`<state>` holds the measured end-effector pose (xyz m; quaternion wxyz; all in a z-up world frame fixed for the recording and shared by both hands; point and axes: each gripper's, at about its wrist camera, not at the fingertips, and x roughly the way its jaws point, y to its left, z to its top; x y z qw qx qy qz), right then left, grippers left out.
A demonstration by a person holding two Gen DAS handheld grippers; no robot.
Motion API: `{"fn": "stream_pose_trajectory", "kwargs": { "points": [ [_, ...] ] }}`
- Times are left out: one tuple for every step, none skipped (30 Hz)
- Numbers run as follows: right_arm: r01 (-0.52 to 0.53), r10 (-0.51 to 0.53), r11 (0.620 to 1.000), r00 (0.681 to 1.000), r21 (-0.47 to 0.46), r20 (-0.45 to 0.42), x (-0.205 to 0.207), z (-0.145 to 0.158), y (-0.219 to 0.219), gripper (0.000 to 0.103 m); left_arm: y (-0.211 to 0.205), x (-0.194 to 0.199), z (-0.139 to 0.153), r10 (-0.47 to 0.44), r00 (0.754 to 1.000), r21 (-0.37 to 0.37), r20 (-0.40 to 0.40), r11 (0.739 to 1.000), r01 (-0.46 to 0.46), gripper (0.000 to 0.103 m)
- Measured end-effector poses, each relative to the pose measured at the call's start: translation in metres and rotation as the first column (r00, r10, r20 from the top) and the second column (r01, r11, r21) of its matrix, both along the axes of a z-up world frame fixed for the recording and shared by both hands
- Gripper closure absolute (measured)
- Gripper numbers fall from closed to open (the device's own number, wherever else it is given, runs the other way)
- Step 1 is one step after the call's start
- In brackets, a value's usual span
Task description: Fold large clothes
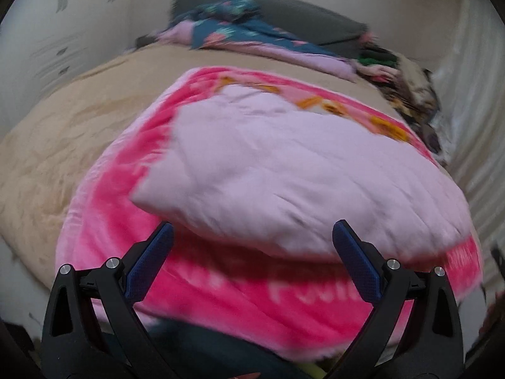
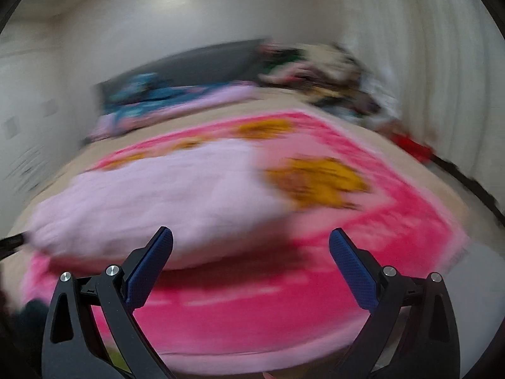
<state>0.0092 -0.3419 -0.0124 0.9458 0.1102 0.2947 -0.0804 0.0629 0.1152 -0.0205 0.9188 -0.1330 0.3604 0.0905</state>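
The pink blanket (image 1: pixel 221 303) lies on the bed (image 1: pixel 47 145), part folded. Both tongs, left (image 1: pixel 252 237) and right (image 2: pixel 251 241), are spread wide, holding nothing. Next, I think: grab the near edge.

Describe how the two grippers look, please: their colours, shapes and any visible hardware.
The left gripper and right gripper look identical: black angular plastic arms with triangular cut-outs, round silver bolt heads at the joints, and flat dark blue textured pads on the inner faces. No cables, markings or sleeves are visible.
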Motion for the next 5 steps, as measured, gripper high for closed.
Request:
{"fn": "stream_pose_trajectory", "kwargs": {
  "points": [
    [0.081, -0.081, 0.997, 0.997, 0.005, -0.018, 0.002, -0.010, -0.031, 0.004, 0.021, 0.010, -0.002, 0.043, 0.999, -0.001, -0.006, 0.999, -0.043, 0.009],
    [0.163, -0.163, 0.987, 0.986, -0.011, -0.040, 0.002, -0.020, -0.059, 0.004, 0.040, 0.019, -0.005, 0.082, 0.996, 0.002, -0.018, 0.997, -0.082, 0.009],
    [0.284, -0.288, 0.957, 0.954, -0.049, -0.084, 0.001, -0.035, -0.097, 0.004, 0.056, 0.027, -0.007, 0.117, 0.993, 0.011, -0.034, 0.993, -0.116, 0.009],
    [0.351, -0.356, 0.934, 0.928, -0.061, -0.109, -0.001, -0.046, -0.126, 0.004, 0.079, 0.037, -0.011, 0.176, 0.983, 0.032, -0.055, 0.984, -0.174, 0.009],
    [0.414, -0.420, 0.907, 0.898, -0.075, -0.132, -0.004, -0.057, -0.154, 0.004, 0.105, 0.045, -0.015, 0.233, 0.970, 0.041, -0.067, 0.972, -0.230, 0.009]
  ]
}}
